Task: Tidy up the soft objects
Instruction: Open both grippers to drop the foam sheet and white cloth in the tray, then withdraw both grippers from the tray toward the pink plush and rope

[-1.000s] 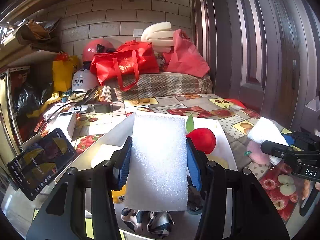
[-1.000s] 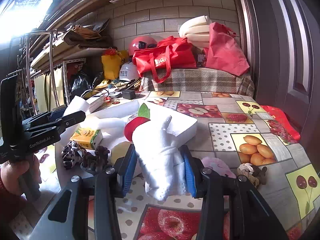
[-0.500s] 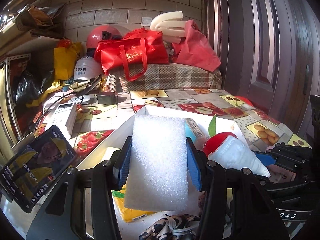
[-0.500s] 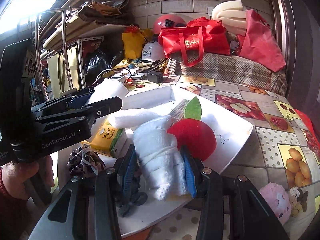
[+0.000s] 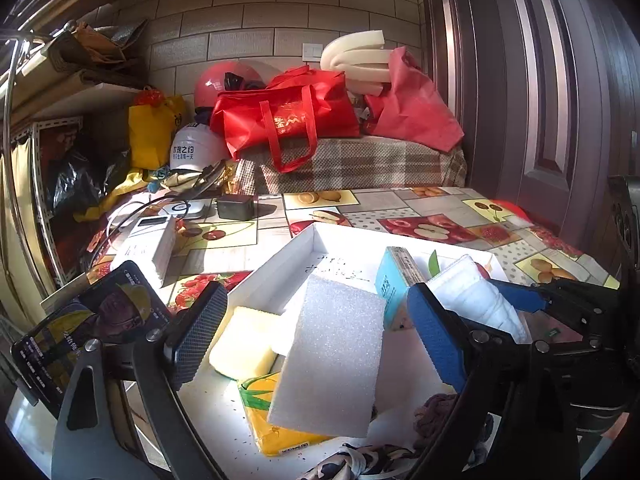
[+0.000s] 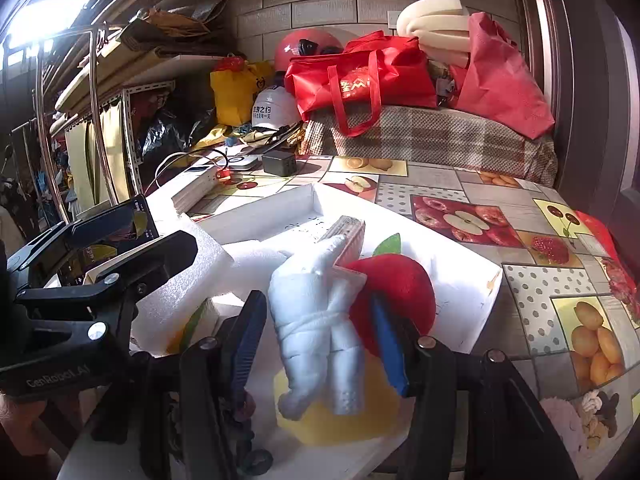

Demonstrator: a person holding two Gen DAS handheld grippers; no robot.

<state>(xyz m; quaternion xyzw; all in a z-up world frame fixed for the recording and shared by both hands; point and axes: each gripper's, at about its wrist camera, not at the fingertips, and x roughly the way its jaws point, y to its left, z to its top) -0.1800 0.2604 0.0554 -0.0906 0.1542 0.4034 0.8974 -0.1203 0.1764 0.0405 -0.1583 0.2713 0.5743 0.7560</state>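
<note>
Now left wrist view: left gripper (image 5: 316, 324) fingers just spread wide, white rectangular foam block (image 5: 330, 360) loose between them, tilted in the white shallow tray (image 5: 276, 258).

Right wrist view: right gripper (image 6: 320, 340) fingers just parted around white rolled cloth bundle (image 6: 320, 320), red plush apple (image 6: 400, 284) at 2 o'clock. Best back straight out.

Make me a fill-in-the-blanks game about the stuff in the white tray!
1. The white foam block lies partly on a ____ carton.
2. The rolled white glove leans against a red plush ____.
3. Both grippers' jaws, just opening, now stand ____.
4. Everything sits in a ____ tray.

Answers: yellow; apple; open; white
</note>
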